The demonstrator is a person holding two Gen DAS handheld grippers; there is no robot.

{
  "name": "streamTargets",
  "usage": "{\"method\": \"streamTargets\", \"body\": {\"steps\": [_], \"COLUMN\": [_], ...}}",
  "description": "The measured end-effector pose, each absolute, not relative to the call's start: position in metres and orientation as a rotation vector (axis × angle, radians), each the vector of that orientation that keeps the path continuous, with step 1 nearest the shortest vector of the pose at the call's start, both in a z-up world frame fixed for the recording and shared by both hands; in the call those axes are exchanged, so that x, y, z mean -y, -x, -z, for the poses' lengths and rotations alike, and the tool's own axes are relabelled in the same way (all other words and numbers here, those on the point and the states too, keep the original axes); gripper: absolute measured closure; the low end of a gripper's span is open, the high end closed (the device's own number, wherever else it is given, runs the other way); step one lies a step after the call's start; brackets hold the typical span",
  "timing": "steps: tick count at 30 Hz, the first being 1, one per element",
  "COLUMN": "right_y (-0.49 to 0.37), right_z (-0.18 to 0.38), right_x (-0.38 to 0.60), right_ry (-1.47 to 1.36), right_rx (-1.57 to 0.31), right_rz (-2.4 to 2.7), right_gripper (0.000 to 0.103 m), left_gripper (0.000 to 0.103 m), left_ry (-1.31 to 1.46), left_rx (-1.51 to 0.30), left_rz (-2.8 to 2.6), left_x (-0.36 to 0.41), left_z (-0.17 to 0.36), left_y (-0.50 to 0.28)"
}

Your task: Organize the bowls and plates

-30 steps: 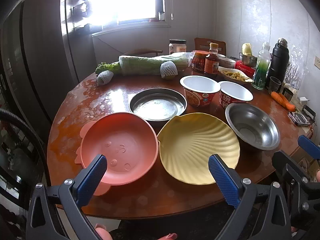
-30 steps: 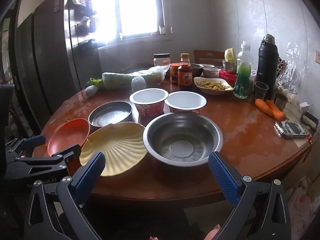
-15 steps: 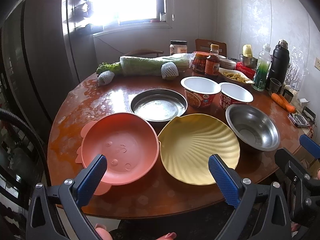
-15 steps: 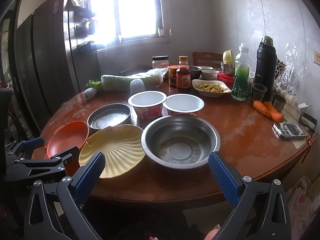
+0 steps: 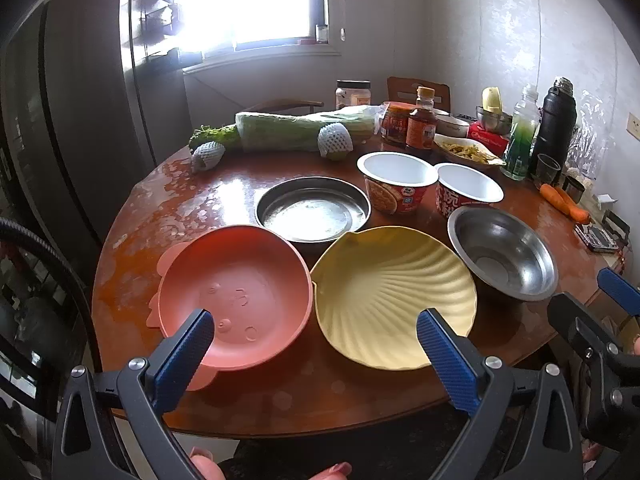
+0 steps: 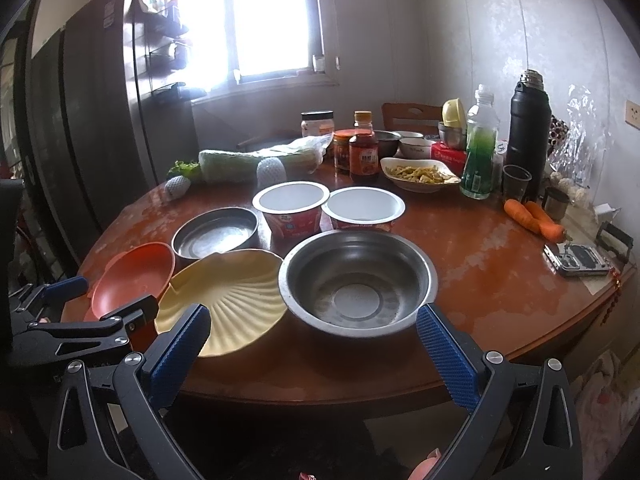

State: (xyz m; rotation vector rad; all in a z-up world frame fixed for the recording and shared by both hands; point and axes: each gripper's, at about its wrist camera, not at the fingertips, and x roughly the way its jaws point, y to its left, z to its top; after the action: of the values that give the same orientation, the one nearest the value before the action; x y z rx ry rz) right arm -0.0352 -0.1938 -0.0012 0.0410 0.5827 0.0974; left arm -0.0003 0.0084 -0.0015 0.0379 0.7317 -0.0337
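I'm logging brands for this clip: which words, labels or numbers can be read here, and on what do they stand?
"统" (probably; partly hidden): big white print on the right-hand noodle cup.
Left-hand noodle cup: print too blurred to read.
Sauce bottle: label unreadable.
Red-lidded jar: label unreadable.
Red box: white print too small.

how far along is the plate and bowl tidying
Nothing looks done yet. The pink bowl, yellow shell plate, steel bowl, steel pan and two noodle cups each sit separately on the table, none stacked. Nothing is in hand: the left gripper and right gripper are both open and empty, near the table edge. All the gathering is left.
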Motion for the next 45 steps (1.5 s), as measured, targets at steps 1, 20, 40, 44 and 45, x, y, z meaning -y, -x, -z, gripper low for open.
{"method": "streamTargets", "body": {"steps": [1, 20, 40, 44, 45], "right_y": [0.035, 0.035, -0.001, -0.023, -0.027], "right_z": [0.001, -0.001, -0.013, -0.011, -0.010], "right_x": [0.194, 0.191, 0.128, 0.105, 0.100], "right_ry": [-0.045, -0.040, -0.028, 0.008, 0.017], "right_rx": [-0.584, -0.585, -0.597, -0.651, -0.658], "right_rz": [-0.095, -0.101, -0.300, -0.360, -0.373], "right_gripper": [0.000, 0.000, 0.000, 0.000, 0.000], "left_gripper": [0.001, 0.001, 0.001, 0.001, 0.001], "left_ry": [-0.039, -0.028, 0.101, 0.123, 0.129], "left_rx": [-0.732, -0.718, -0.753, -0.779, -0.784], "left_rz": [0.035, 0.036, -0.070, -0.094, -0.095], "left_x": [-0.008, -0.013, -0.107, -0.123, -0.127], "left_z": [0.002, 0.000, 0.004, 0.013, 0.016], "left_y": [0.001, 0.000, -0.016, -0.022, -0.024]}}
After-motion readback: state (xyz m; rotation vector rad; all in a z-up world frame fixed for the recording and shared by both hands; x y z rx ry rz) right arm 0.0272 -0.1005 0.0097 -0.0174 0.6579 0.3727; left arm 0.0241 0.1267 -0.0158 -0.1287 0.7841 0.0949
